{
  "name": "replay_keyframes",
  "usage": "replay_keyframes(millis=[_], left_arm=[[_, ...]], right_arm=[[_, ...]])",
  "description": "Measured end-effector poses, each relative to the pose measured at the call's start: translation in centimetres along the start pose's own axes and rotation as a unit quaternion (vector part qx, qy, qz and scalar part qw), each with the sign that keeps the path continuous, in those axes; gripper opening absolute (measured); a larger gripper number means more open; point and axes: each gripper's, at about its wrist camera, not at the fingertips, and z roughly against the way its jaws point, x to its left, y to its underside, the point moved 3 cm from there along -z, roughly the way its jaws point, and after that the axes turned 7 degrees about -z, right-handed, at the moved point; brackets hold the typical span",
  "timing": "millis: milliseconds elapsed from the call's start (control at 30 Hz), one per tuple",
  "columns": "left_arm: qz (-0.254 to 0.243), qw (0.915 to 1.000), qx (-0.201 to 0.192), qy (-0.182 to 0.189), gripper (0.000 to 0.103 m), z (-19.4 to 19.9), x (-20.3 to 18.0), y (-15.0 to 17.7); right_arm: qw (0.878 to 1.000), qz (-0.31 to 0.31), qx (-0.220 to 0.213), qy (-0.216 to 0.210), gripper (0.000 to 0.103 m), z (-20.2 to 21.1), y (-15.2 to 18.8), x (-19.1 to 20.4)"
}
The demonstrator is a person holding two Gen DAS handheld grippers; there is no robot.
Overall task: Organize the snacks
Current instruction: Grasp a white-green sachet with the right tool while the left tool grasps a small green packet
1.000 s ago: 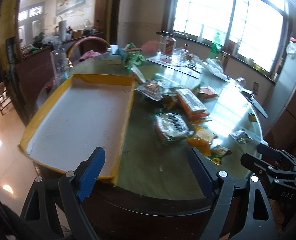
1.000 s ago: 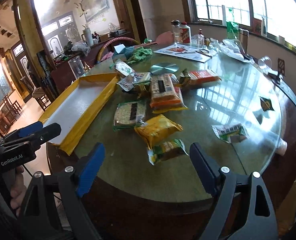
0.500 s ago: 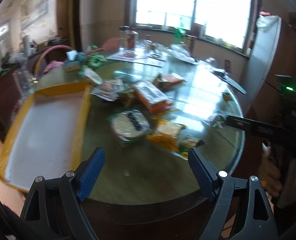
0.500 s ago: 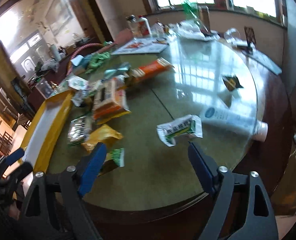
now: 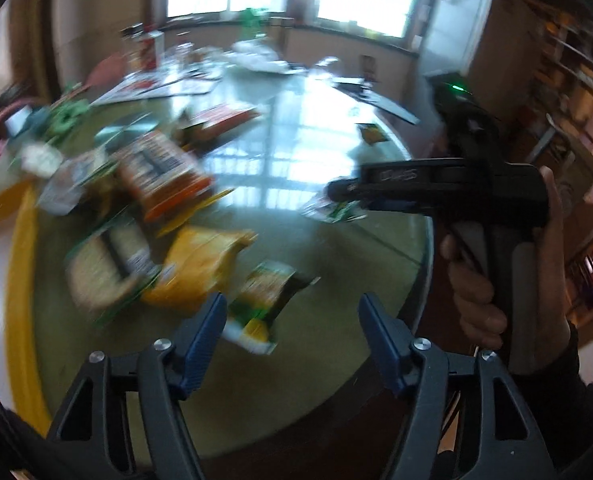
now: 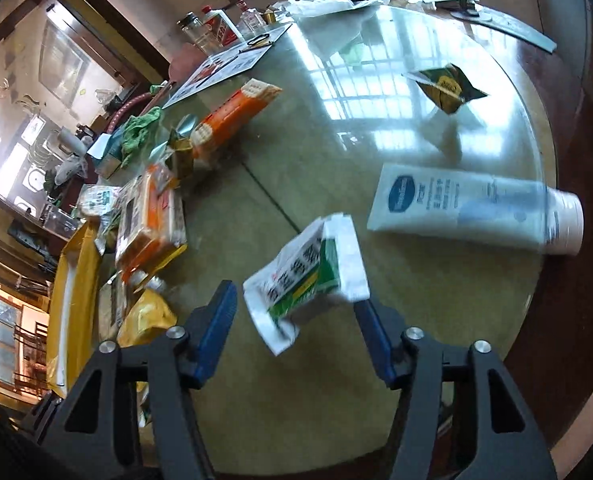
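Right tool [image 6: 294,320] now over white-green snack sachet [image 6: 308,276], jaws closing, not yet gripping. Left tool [image 5: 292,332] nearer green-yellow packet [image 5: 262,300], narrowing, empty.

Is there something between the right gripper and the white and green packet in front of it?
Nothing visible. The white-green packet lies on the glass table between the right gripper's closing jaws. The tube lies beyond it.
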Motion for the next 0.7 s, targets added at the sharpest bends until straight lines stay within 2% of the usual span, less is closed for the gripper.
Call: replay_keyframes(millis=[67, 100, 167, 267, 367, 433, 567, 700], left_arm=[[-0.016, 0.9997, 0.016, 0.010, 0.054, -1.6, -0.5, -0.3], [-0.020, 0.9992, 0.033, 0.004, 0.040, -2.8, -0.8, -0.4], [-0.020, 0.9992, 0.033, -0.005, 0.037, -3.6, -1.0, -0.4], [-0.014, 0.9989, 0.039, -0.020, 0.026, -3.9, -0.8, -0.2], [-0.008, 0.9993, 0.033, -0.016, 0.019, -3.4, -0.7, 0.3], [0.006, 0.9997, 0.023, -0.009, 0.008, -3.0, -0.4, 0.4], [0.042, 0.9989, 0.005, 0.019, 0.005, -1.4, 0.9, 0.6], [0.070, 0.9960, -0.027, 0.048, 0.004, 0.3, 1.1, 0.8]], right_arm=[[1.000, 0.008, 0.000, 0.012, 0.036, -0.2, -0.3, -0.2], [1.000, 0.007, 0.000, 0.011, 0.030, -0.4, -0.4, -0.4], [1.000, 0.007, 0.000, 0.012, 0.023, -0.4, -0.5, -0.7], [1.000, 0.019, -0.004, 0.017, 0.022, -0.3, -0.1, -0.7], [0.999, 0.031, -0.008, 0.022, 0.020, 0.0, 0.4, -0.6], [0.999, 0.038, -0.008, 0.017, 0.019, 0.1, 0.8, -0.4], [0.999, 0.042, -0.023, 0.012, 0.019, 1.1, 1.0, -0.1], [0.997, 0.056, -0.058, 0.000, 0.019, 3.2, 1.3, 1.0]])
